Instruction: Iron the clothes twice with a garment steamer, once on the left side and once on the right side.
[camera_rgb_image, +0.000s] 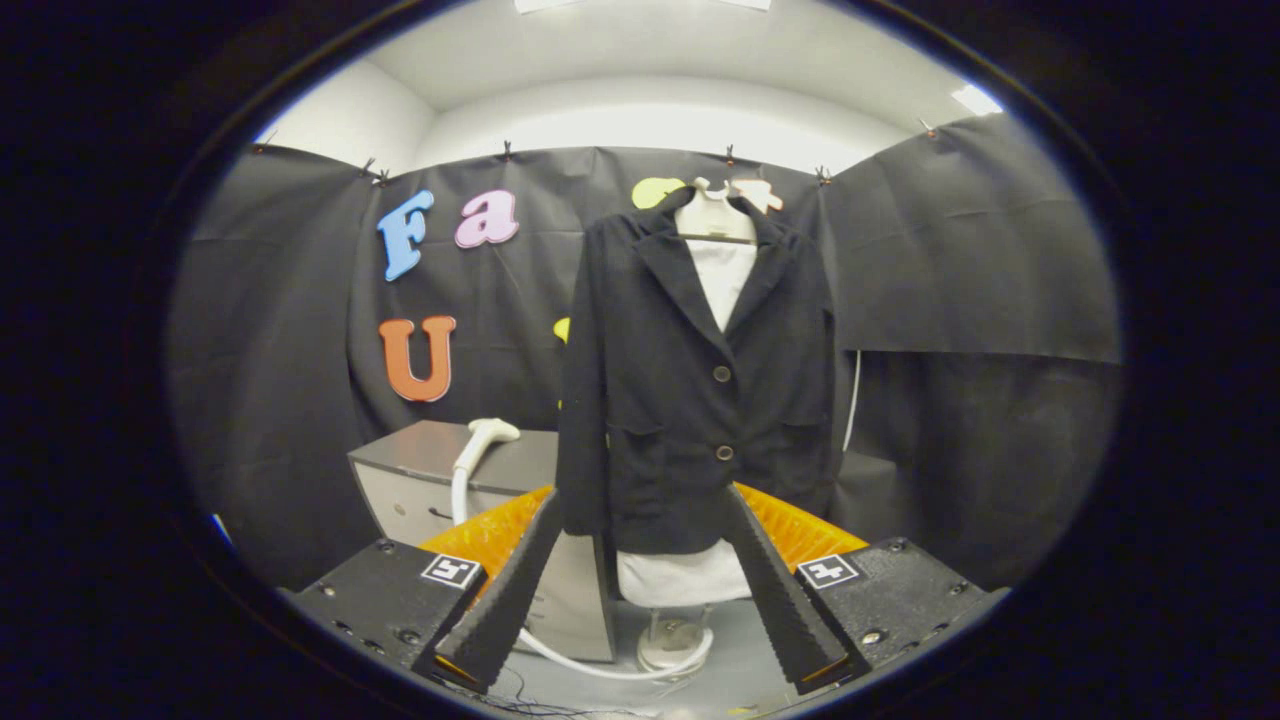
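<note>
Jacket, dark and two-buttoned, hangs over a white garment on a hanger stand straight ahead, beyond the fingers. Steamer head rests on a grey cabinet to the jacket's left, its hose trailing to the floor. Gripper is held level, jaws wide and empty, each finger base bearing a square marker tag.
</note>
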